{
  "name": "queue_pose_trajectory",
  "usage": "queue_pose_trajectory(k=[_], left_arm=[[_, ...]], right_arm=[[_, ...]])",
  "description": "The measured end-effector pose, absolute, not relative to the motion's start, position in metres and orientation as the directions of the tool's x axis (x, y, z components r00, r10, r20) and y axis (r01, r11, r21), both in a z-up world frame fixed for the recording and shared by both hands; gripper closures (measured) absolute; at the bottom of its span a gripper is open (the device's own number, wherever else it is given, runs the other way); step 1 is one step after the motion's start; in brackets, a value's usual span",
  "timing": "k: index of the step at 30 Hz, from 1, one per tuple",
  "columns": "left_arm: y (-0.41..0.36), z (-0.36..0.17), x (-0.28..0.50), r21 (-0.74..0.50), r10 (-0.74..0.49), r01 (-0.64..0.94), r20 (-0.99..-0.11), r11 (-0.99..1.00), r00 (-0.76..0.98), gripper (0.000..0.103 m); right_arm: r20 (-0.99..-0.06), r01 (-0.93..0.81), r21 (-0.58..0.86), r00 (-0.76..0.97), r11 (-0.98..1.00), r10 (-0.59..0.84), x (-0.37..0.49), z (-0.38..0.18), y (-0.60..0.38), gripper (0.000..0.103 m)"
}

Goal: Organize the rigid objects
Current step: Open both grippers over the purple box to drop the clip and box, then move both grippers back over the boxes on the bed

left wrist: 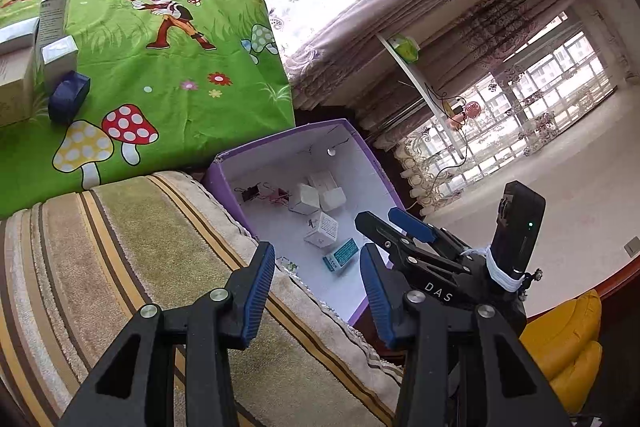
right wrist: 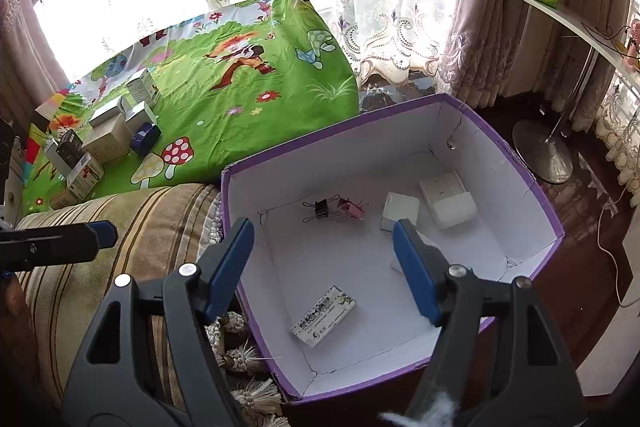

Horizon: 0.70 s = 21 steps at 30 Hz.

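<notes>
Your right gripper (right wrist: 322, 267) fingers spread wide over the purple cardboard box (right wrist: 556, 223), half-hiding a white carton (right wrist: 400, 213) at twelve o'clock; left gripper (left wrist: 318, 291) fingers also wide, empty.

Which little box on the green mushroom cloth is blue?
The small dark blue box, tipped at the front of the cluster near the red mushroom. The other boxes around it are white, silver or tan.

Left gripper (left wrist: 318, 291) black plastic, ribbed blue pads, silver screws, right gripper (right wrist: 323, 267) alike, white "DAS" lettering, black camera bound with white cord
</notes>
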<state>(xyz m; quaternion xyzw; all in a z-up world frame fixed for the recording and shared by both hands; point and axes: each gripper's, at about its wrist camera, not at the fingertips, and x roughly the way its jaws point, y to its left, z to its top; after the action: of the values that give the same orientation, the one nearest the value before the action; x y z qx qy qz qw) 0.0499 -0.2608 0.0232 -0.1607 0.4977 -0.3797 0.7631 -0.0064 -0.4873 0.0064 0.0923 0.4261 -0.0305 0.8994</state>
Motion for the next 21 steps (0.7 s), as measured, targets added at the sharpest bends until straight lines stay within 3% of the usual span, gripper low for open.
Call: queue_pose_trajectory(k=[9,21], left_arm=[[-0.202,0.038,0.061,-0.545,-0.656,0.367,-0.647,0.754,0.389,0.052],[-0.080,0.030,0.080,-0.567,-0.517,0.097,-0.652,0.818,0.554,0.048]], right_arm=[[-0.774,0.067,0.152,0.629,0.986,0.077,0.000,0.011,-0.464,0.027],[-0.777,-0.010,0.168,0.614,0.986,0.139,0.011,0.012,-0.435,0.024]])
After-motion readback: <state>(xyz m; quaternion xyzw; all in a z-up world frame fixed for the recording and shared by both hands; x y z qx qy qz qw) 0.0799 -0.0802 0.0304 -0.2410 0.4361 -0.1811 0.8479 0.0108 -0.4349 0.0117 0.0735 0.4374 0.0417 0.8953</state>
